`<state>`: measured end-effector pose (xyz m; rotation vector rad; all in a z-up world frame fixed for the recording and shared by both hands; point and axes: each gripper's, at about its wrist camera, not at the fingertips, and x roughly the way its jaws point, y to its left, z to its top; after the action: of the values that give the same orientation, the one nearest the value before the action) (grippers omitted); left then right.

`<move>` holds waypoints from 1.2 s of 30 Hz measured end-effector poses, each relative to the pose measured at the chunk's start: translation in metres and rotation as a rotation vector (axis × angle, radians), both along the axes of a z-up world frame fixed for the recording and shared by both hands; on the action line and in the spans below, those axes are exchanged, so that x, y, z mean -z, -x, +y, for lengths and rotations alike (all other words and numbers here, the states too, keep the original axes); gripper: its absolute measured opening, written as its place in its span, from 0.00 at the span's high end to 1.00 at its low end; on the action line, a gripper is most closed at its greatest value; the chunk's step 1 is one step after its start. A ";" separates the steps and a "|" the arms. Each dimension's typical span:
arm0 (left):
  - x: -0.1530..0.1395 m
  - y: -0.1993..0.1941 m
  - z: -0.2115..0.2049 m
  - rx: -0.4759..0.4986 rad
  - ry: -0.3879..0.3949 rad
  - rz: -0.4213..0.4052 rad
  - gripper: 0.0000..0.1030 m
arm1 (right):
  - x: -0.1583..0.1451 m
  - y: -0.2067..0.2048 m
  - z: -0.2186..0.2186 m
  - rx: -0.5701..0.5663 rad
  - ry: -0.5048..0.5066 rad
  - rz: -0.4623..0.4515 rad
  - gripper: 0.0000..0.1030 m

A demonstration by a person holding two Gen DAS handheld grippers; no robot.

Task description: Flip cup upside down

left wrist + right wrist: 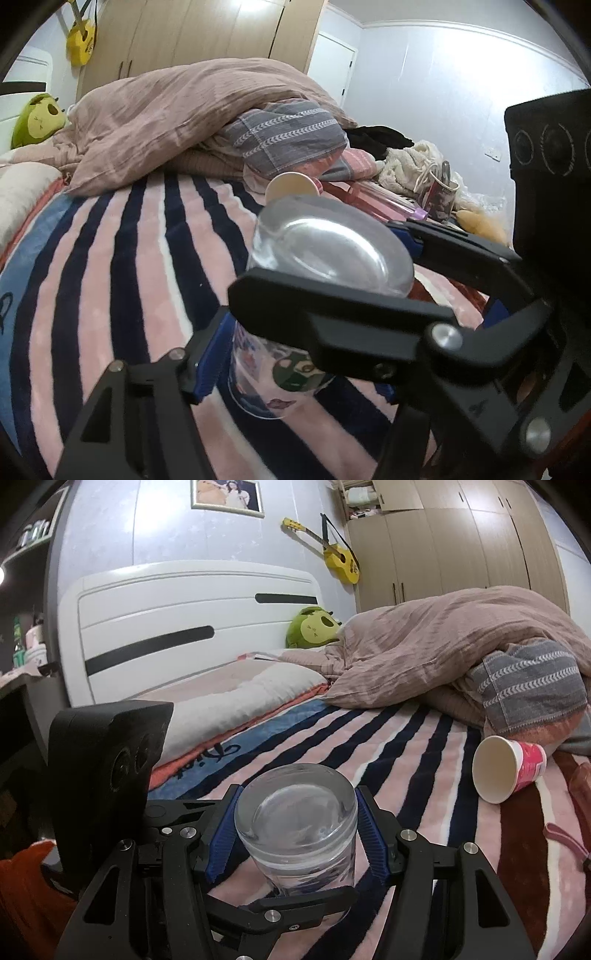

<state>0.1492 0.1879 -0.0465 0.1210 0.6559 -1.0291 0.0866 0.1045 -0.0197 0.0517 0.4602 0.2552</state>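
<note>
The clear glass cup (297, 823) stands upside down, thick base up, over the striped blanket (406, 738) on the bed, and both grippers have their jaws closed on it. The right gripper (295, 834) presses its blue pads (373, 838) on the cup's two sides, while the left gripper (314, 295) clamps it from another angle. A pink paper cup (509, 768) lies on its side near the heaped duvet (443, 642), apart from the glass.
</note>
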 end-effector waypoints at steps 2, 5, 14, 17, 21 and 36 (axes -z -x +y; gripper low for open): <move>0.001 0.001 -0.001 -0.008 -0.014 -0.005 0.31 | 0.000 0.001 -0.001 -0.005 -0.019 0.000 0.44; 0.000 0.000 0.000 -0.008 -0.009 0.015 0.26 | -0.002 0.001 -0.007 -0.009 -0.079 -0.014 0.40; -0.004 -0.001 0.003 -0.023 -0.005 0.031 0.18 | -0.005 0.003 -0.011 0.010 -0.085 -0.016 0.31; -0.008 0.001 0.005 -0.035 -0.015 0.033 0.17 | -0.008 0.007 -0.013 0.023 -0.086 -0.027 0.27; -0.025 0.008 0.019 -0.082 -0.008 0.011 0.08 | -0.022 0.029 -0.029 0.052 -0.099 -0.079 0.11; -0.072 0.029 0.060 -0.293 0.002 -0.092 0.01 | -0.021 0.089 -0.066 0.147 -0.052 -0.079 0.01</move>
<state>0.1199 0.2476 0.0250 0.0668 0.5697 -0.7374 -0.0027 0.0381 0.0013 0.1257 0.3696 0.1248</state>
